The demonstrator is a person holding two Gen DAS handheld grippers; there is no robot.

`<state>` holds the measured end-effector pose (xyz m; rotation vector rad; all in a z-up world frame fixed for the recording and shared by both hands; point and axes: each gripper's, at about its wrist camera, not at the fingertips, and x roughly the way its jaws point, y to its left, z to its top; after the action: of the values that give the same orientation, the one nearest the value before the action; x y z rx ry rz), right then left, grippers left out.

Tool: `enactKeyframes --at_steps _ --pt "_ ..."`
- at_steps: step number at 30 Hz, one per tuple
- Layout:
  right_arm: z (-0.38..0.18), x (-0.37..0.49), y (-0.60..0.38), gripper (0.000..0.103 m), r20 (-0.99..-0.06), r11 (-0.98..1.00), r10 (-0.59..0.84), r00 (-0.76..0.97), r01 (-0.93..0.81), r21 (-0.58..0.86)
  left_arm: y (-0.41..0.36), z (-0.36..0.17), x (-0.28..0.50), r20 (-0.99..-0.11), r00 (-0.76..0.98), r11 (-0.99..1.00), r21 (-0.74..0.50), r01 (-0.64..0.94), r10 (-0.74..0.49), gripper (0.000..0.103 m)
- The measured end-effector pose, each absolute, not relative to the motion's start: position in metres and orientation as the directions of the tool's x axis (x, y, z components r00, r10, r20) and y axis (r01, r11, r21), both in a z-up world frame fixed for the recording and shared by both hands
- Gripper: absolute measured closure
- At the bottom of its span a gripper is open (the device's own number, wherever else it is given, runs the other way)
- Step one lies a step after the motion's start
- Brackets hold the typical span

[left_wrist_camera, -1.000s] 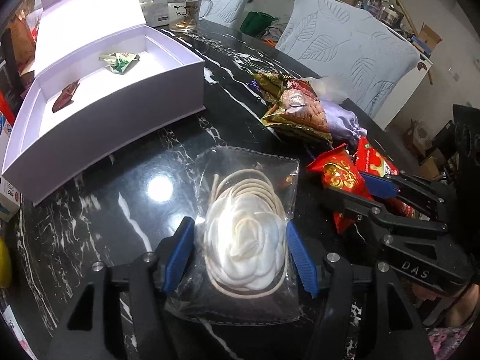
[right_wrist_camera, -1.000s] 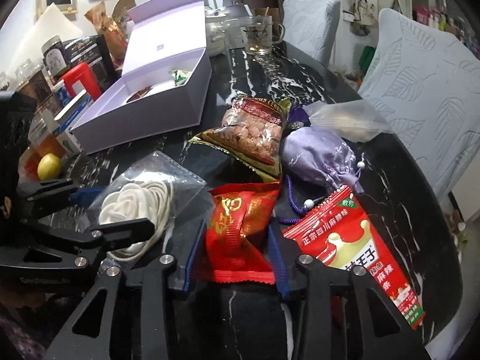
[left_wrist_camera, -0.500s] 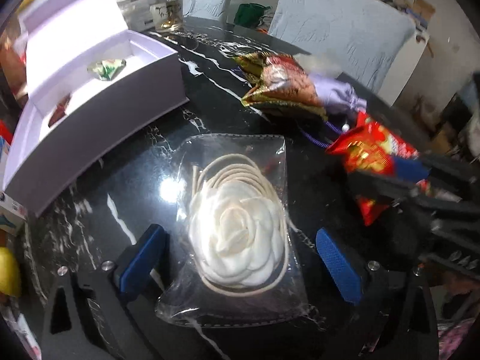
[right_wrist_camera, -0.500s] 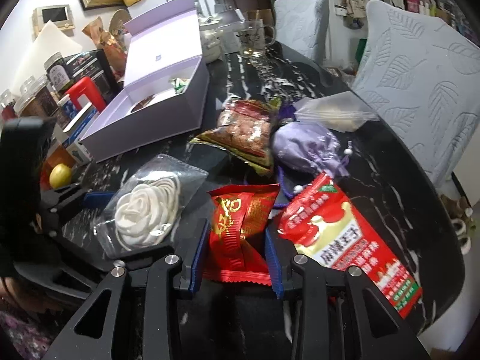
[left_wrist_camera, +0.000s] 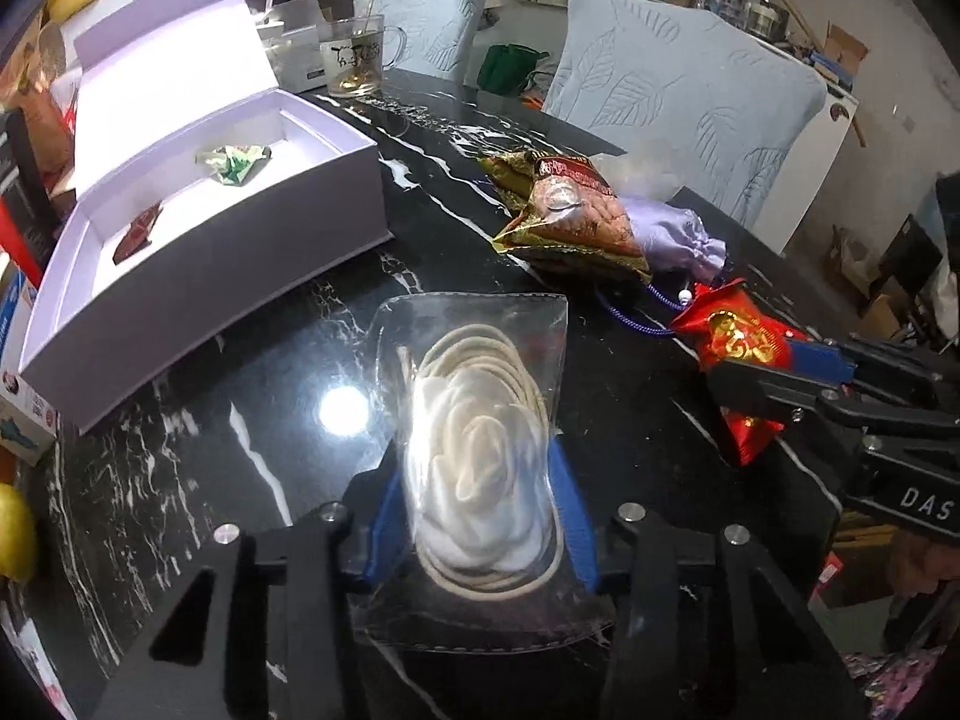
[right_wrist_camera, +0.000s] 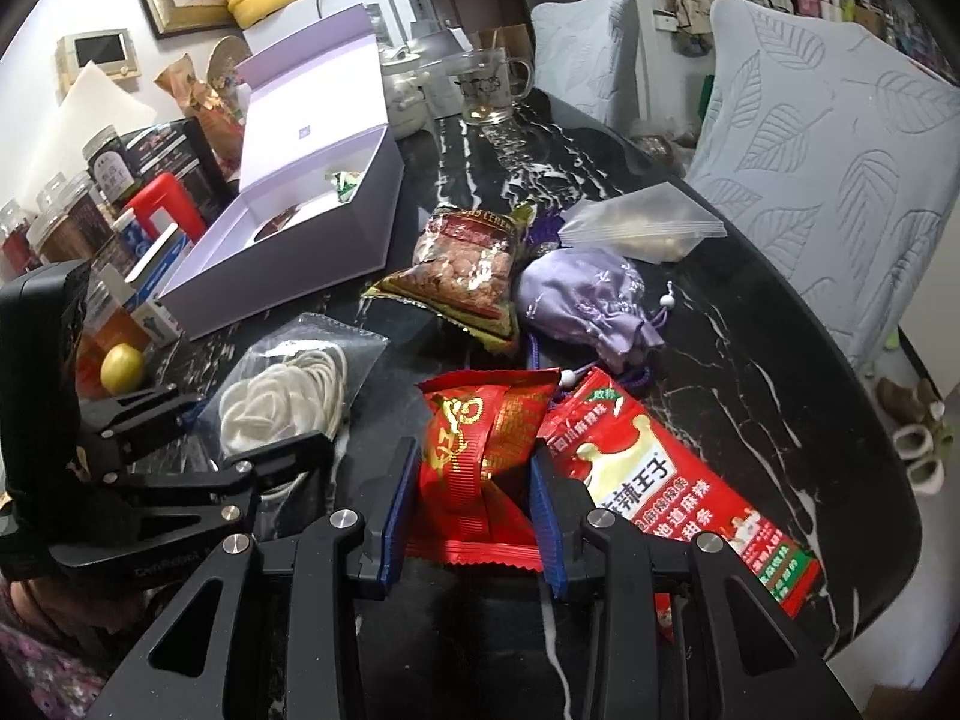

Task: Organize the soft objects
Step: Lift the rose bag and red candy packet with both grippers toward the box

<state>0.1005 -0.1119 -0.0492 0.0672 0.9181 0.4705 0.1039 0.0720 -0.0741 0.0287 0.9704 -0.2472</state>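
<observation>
a dark marble-patterned table [left_wrist_camera: 198, 456] holds a scatter of soft packets and an open lilac box [left_wrist_camera: 198, 276] at its far left, with two small wrapped sweets already inside.

what could go wrong, as a judgement: the clear plastic bag with a white fabric rose and cord [left_wrist_camera: 480, 450] is slick and loosely filled, so it may slide out between the pads on lifting, or only the film may be caught while the contents sag. the red foil packet [right_wrist_camera: 480, 456] is puffy and crinkled; a hard squeeze could burst or crush it, and a light one could let it slip. it lies touching a longer red snack packet [right_wrist_camera: 672, 480] and the cord of a lilac drawstring pouch [right_wrist_camera: 588, 300], which could be dragged along. the two tools sit near each other and could collide when both head for the box.

the left gripper [left_wrist_camera: 480, 516] is closing narrow, its blue pads pressing both sides of the rose bag, which bulges between them. the right gripper [right_wrist_camera: 474, 510] is fully clamped on the lower part of the red foil packet, pads against both sides. a nut packet [right_wrist_camera: 468, 264] and a zip bag [right_wrist_camera: 642, 228] lie farther back, untouched.
</observation>
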Motion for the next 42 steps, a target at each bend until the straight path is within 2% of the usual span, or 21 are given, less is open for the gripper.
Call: enactKeyframes --at_steps 4,19,42 --pt "-0.049 0.100 -0.113 0.068 -0.745 0.895 0.424 0.514 -0.362 0.259 0.073 -0.070 0.097 -0.820 0.528 0.970 -0.127 0.208 -0.221 0.061" --pt "-0.040 0.079 -0.100 0.068 -0.715 0.858 0.483 0.506 -0.436 0.271 0.081 -0.047 0.066 -0.777 0.581 0.968 -0.164 0.188 -0.244 0.062" --pt "0.018 0.047 -0.070 0.068 -0.583 0.738 0.637 0.505 -0.617 0.271 0.103 0.020 0.024 -0.630 0.751 0.980 -0.152 0.131 -0.199 0.062"
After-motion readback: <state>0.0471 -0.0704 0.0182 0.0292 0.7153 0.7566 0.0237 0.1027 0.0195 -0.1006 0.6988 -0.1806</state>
